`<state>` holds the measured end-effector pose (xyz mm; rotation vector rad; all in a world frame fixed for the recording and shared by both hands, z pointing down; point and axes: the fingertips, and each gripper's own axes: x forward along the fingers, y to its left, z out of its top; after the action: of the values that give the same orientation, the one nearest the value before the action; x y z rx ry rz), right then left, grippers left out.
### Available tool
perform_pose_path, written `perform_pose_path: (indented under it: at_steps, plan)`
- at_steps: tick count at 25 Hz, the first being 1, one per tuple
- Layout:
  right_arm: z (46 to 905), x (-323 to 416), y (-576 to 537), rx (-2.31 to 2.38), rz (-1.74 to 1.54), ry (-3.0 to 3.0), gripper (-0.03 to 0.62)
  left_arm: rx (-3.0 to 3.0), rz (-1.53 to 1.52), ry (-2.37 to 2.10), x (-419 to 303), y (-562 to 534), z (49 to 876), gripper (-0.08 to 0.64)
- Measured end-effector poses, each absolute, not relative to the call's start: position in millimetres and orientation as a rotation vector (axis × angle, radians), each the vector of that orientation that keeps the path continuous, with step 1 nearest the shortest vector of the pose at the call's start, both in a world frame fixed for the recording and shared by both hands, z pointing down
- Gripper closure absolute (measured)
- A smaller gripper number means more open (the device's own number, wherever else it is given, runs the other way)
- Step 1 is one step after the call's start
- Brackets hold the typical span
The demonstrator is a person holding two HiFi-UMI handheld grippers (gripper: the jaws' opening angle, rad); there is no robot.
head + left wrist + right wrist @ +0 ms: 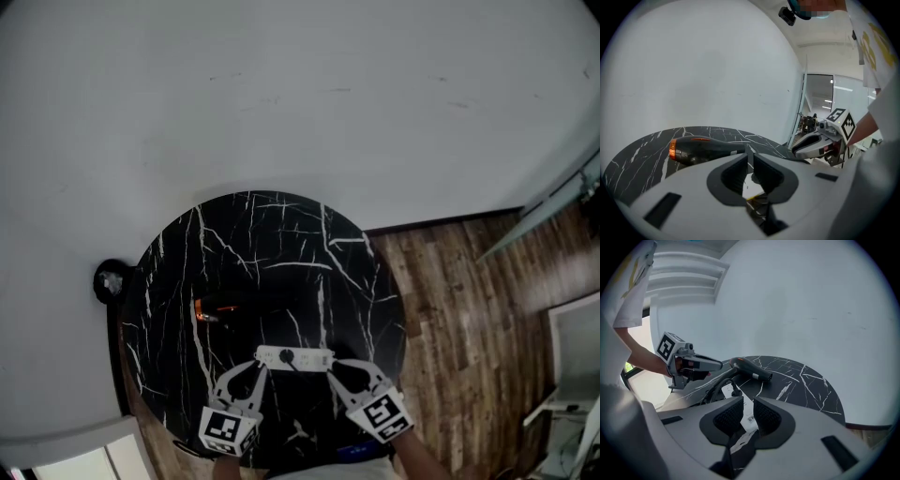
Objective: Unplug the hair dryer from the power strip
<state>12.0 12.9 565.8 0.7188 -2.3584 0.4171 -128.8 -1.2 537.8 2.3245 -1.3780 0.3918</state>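
A white power strip (293, 356) lies near the front edge of a round black marble table (281, 234), with a black plug (287, 357) in it. The black hair dryer (211, 312), orange at one end, lies behind it to the left. My left gripper (256, 368) is at the strip's left end and my right gripper (332, 368) at its right end. In the left gripper view the jaws (750, 157) stand a narrow gap apart, over the strip (751, 183). The right gripper (749, 401) is likewise slightly open above the strip (749, 417); the plug (736, 392) and hair dryer (750, 369) lie beyond.
The dryer's black cord (708, 394) loops on the table by the strip. A small round dark object (111, 280) sits off the table's left edge. A white wall rises behind the table; wooden floor (459, 309) and pale furniture (577, 347) are to the right.
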Motion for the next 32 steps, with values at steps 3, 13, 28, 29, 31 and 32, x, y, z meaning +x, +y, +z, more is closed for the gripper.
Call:
perform_pose_path:
  at_steps: [3, 13, 28, 29, 31, 32]
  plan:
    - [574.8, 5.7, 13.1, 0.65, 0.413, -2.348, 0.502, 2.322, 0.406, -1.327, -124.7, -2.2, 547.8, 0.531]
    - [610.8, -2.2, 15.8, 0.492, 0.375, -2.273, 0.39, 2.398, 0.733, -1.135, -111.7, -4.4, 590.6, 0.443]
    - [639.7, -9.7, 14.6, 0.308, 0.079, -2.178, 0.354, 2.514, 0.891, -0.859, -97.0, -7.8, 606.4, 0.443]
    - [640.3, -10.3, 12.6, 0.312, 0.073, -2.175, 0.353, 2.518, 0.91, -0.847, -96.8, -6.3, 608.3, 0.443]
    - [642.9, -12.6, 9.7, 0.307, 0.062, -2.168, 0.35, 2.522, 0.944, -0.819, -95.8, -3.5, 612.4, 0.443]
    - [644.0, -13.9, 9.1, 0.295, 0.055, -2.162, 0.345, 2.524, 0.958, -0.8, -94.7, -2.9, 613.4, 0.434]
